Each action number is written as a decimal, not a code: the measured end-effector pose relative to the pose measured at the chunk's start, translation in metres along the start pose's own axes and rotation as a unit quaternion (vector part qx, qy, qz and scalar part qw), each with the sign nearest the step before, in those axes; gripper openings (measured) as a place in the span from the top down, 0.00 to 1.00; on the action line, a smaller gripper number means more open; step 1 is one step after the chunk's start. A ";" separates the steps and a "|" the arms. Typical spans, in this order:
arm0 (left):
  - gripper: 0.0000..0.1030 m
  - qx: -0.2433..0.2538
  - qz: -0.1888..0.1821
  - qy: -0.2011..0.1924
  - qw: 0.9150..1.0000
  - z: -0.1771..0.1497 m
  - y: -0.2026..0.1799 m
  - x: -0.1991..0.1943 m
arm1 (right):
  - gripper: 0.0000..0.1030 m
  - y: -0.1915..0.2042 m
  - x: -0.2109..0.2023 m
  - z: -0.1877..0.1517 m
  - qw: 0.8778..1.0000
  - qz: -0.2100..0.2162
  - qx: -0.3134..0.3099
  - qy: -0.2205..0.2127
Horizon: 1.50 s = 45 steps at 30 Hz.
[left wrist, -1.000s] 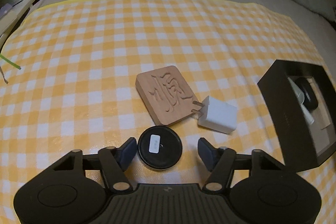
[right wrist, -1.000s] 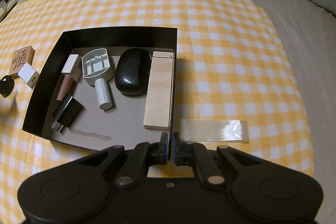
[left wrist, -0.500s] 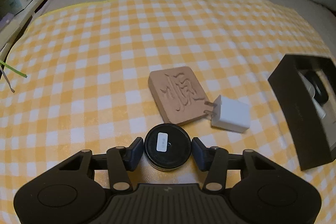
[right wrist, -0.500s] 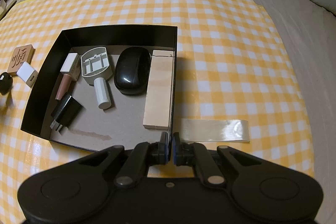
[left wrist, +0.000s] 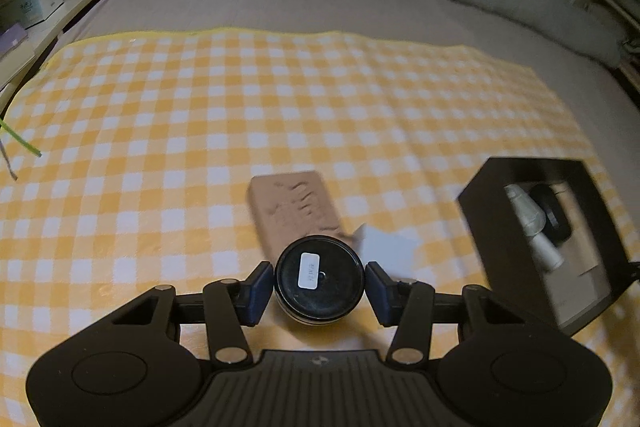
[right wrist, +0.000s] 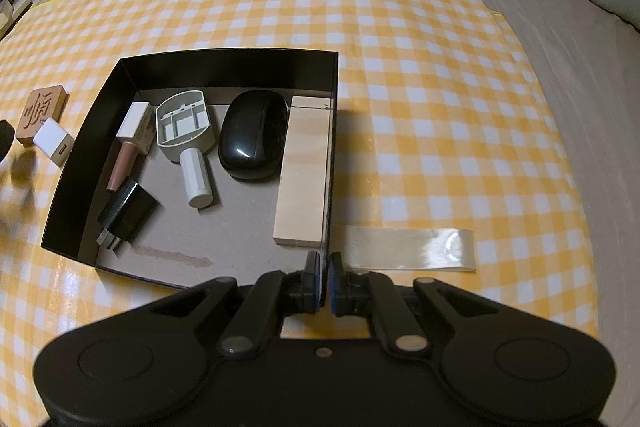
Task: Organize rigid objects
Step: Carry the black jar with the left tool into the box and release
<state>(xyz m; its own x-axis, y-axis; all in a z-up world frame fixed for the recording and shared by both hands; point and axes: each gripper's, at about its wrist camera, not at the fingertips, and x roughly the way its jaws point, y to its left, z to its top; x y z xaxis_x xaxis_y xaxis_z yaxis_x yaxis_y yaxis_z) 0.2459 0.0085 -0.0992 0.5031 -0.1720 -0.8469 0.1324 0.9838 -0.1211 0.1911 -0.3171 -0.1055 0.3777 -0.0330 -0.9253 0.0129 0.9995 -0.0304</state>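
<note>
Checked cloth (left wrist: pixel 168 131) over bed. Black puck (left wrist: pixel 319 277), lower centre of left view: rigid, smooth, likely light; left gripper (left wrist: pixel 319 287) has just closed on its rim. Nearby: wood tile (left wrist: pixel 294 211), white charger (left wrist: pixel 386 251). Box (right wrist: pixel 224 67), centre-left of right view, right gripper (right wrist: pixel 324 281) pinching its wall.

Checked yellow-white cloth (right wrist: pixel 420 75): glossy coated sheet, sheen patches near box. Box (right wrist: pixel 224 67): matt black walls, bare grey-brown cardboard floor. Long block (right wrist: pixel 306 171): pale raw wood, smooth. Mouse (right wrist: pixel 254 137): glossy black plastic. Carved tile (right wrist: pixel 40 111): reddish matt wood. Charger (right wrist: pixel 54 146): smooth white plastic. Round tin (left wrist: pixel 319 277): black, satin, white paper label. Tape strip (right wrist: pixel 408 254): clear, shiny. Bed (right wrist: pixel 580 39): grey matt fabric.
</note>
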 end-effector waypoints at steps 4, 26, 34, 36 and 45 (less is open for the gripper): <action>0.51 0.002 -0.029 -0.016 0.999 0.004 -0.019 -0.011 | 0.95 0.000 0.000 0.000 1.000 0.000 0.000 0.000; 0.51 0.092 -0.191 0.015 0.977 -0.006 -0.213 0.027 | 0.96 -0.005 -0.013 -0.005 1.000 0.018 0.017 -0.017; 0.50 0.088 -0.200 0.042 0.975 -0.010 -0.239 0.051 | 0.97 -0.008 -0.018 -0.008 0.999 0.029 0.022 -0.024; 0.50 0.082 -0.204 0.049 0.974 -0.011 -0.241 0.057 | 0.97 -0.010 -0.019 -0.009 0.999 0.036 0.027 -0.025; 0.39 0.049 -0.208 0.075 0.974 -0.016 -0.242 0.075 | 0.97 -0.013 -0.018 -0.011 0.998 0.041 0.031 -0.024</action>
<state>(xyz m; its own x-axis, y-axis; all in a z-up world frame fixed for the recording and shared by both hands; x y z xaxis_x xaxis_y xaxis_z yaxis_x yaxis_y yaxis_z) 0.2381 -0.2421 -0.1416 0.2590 -0.5377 -0.8023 0.3826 0.8199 -0.4259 0.1737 -0.3294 -0.0926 0.4234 0.0479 -0.9047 0.0366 0.9969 0.0699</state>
